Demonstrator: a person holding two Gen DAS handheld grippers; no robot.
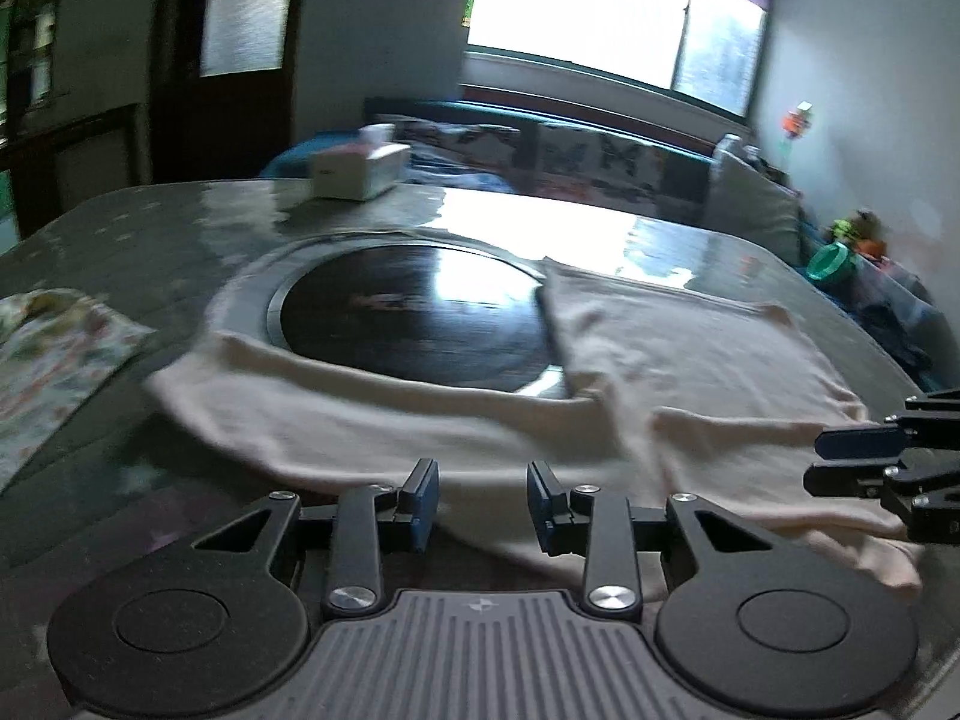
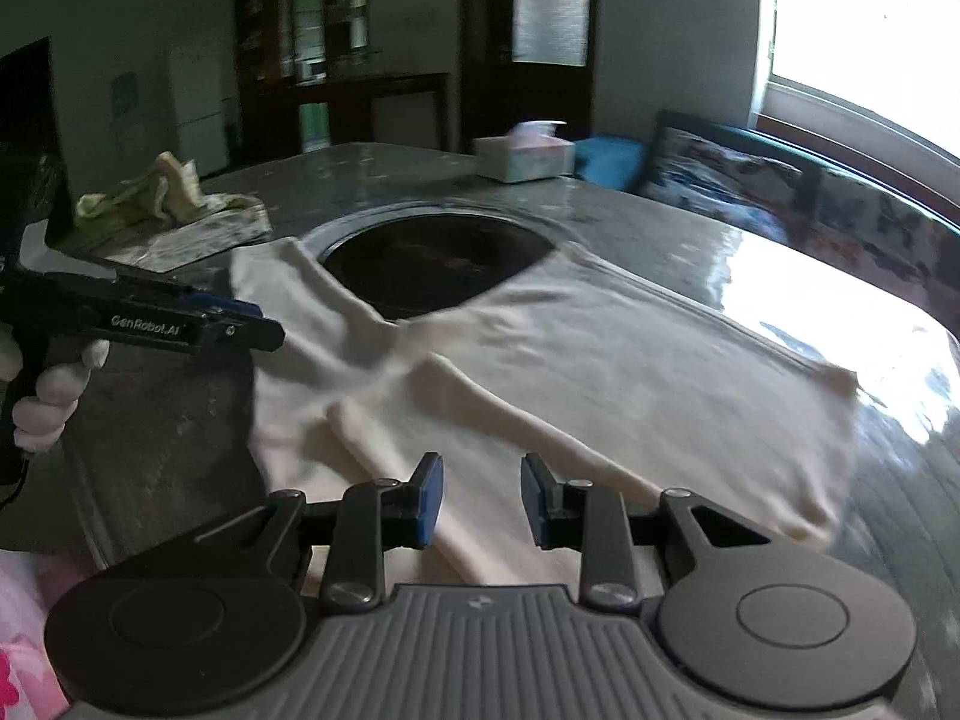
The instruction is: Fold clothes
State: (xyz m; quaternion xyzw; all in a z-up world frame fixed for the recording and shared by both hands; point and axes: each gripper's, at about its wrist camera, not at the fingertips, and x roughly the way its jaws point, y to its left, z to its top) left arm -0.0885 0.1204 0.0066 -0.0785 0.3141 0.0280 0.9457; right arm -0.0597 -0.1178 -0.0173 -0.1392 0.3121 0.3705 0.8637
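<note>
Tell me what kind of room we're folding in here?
Most likely a home living or dining room: a stone-topped table with a round dark inset, a tissue box, a cushioned bench under a big window, and a cabinet.

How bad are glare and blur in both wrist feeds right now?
Left wrist view: the bright window is blown out and glares off the glossy grey table; the cream cloth garment is motion-smeared. Right wrist view: glare on the table's right edge, room backlit and dim, cream garment soft-edged.
</note>
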